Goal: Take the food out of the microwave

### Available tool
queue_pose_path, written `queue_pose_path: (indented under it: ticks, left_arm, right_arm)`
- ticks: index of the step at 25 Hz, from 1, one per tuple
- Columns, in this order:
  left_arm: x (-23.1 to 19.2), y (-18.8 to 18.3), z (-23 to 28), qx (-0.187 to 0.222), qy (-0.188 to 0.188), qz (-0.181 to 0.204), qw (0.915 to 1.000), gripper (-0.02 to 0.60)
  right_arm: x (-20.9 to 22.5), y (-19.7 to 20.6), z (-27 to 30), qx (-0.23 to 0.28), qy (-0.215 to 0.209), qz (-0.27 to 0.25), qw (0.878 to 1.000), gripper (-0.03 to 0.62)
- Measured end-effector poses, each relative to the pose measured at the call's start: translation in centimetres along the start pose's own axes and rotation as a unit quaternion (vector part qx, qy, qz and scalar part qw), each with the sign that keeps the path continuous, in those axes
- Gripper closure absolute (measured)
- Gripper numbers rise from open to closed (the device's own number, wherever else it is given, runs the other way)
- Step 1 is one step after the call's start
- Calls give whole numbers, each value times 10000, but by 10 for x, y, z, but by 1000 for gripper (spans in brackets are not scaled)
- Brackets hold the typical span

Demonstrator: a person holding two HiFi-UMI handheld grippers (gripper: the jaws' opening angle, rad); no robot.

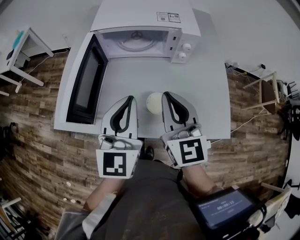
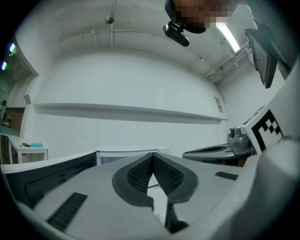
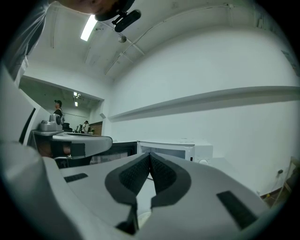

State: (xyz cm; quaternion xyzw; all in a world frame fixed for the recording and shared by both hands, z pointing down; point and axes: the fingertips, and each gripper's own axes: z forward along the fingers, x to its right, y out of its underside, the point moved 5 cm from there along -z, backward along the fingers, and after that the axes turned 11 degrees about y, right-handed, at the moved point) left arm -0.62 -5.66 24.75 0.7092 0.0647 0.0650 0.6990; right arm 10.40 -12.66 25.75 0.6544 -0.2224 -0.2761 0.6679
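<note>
- The white table (image 1: 197, 84) carries a white microwave (image 1: 145, 14) at its far edge.
- The microwave door (image 1: 86, 82) stands swung open to the left. The glass turntable (image 1: 137, 41) inside is bare.
- The food (image 1: 153, 103), a pale round item, rests on the table in front of the microwave, between the two grippers.
- The left gripper (image 1: 130, 98) has its jaws closed together with nothing between the pads.
- The right gripper (image 1: 165, 94) likewise has its jaws together and empty, just beside the food.
- The wood-pattern floor (image 1: 33, 122) surrounds the table. A white side table (image 1: 28, 47) stands at the left and a wooden chair (image 1: 267, 91) at the right.
- The walls are plain white.
</note>
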Motion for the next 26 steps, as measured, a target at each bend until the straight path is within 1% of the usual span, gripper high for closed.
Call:
queue_pose_path:
  ticks: [6, 19, 26]
  left_arm:
    - [3, -4, 2, 15, 55, 121, 9999, 575]
    - [12, -9, 0, 95, 95, 128, 9998, 575]
    - [13, -9, 2, 60, 101, 200, 9997, 575]
  right_arm:
    - [2, -1, -2, 29, 17, -3, 10000, 588]
    - [3, -3, -9, 106, 41, -39, 9999, 588]
    - [4, -6, -8, 171, 19, -16, 9999, 588]
